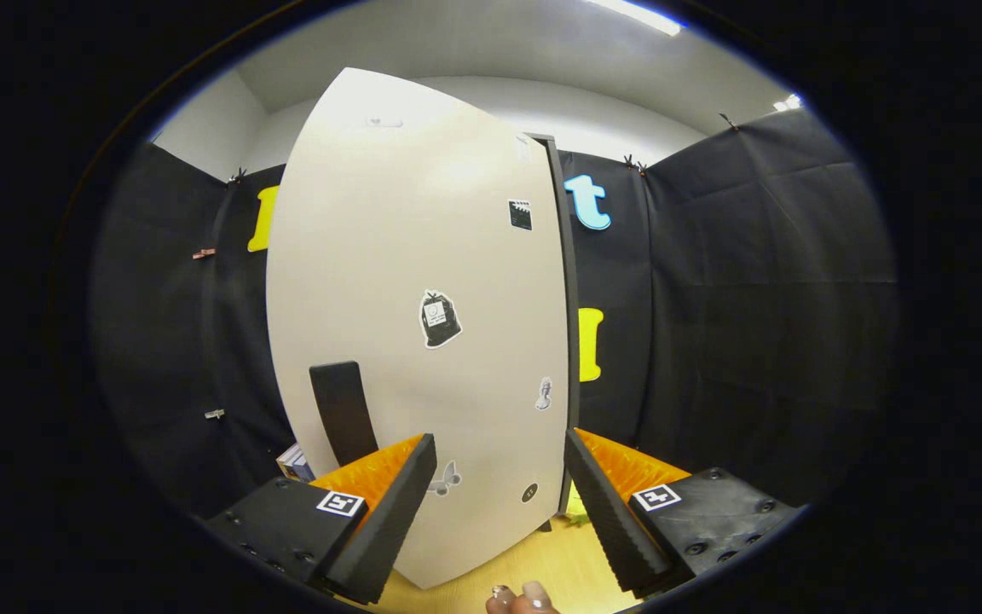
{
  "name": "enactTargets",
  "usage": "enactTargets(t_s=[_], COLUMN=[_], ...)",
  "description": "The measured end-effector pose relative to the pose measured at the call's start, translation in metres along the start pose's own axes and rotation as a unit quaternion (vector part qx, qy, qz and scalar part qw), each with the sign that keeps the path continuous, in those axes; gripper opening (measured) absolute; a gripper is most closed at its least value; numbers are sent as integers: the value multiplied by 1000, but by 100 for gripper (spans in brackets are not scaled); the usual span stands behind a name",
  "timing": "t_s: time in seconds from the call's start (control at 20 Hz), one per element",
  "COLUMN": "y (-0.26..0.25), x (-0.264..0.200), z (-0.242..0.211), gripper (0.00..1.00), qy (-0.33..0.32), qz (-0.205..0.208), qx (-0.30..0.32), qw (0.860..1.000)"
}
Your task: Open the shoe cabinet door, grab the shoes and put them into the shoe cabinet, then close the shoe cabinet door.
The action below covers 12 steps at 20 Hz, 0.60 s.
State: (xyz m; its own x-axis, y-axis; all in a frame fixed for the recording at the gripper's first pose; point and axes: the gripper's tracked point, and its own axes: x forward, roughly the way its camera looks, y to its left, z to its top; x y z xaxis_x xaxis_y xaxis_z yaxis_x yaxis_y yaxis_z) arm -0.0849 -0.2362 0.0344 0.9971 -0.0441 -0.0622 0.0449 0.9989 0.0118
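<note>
**Door dead ahead, fingers spread**

Fingertips [525,597] of ours show beneath the hand-held gripper [499,503], which gapes open, empty. Straight ahead stands the tall cabinet door [423,298], upright; its black handle [343,409] sits just beyond our left finger.

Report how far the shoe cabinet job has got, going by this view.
Done: nothing can be confirmed; no shoes or cabinet interior are visible. In hand: the open gripper faces the tall white sticker-dotted cabinet door, holding nothing, with the black rectangular handle just beyond its left finger. Whether this is the opening or the closing step cannot be told. Left: at least finishing the door.
</note>
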Motion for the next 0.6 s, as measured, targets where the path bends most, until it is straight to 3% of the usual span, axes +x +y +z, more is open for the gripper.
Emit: enactTargets(t_s=[0.6], y=[11], x=[4], z=[3], gripper=[98], qy=[-14], qz=[10], qx=[-20], qw=[1000])
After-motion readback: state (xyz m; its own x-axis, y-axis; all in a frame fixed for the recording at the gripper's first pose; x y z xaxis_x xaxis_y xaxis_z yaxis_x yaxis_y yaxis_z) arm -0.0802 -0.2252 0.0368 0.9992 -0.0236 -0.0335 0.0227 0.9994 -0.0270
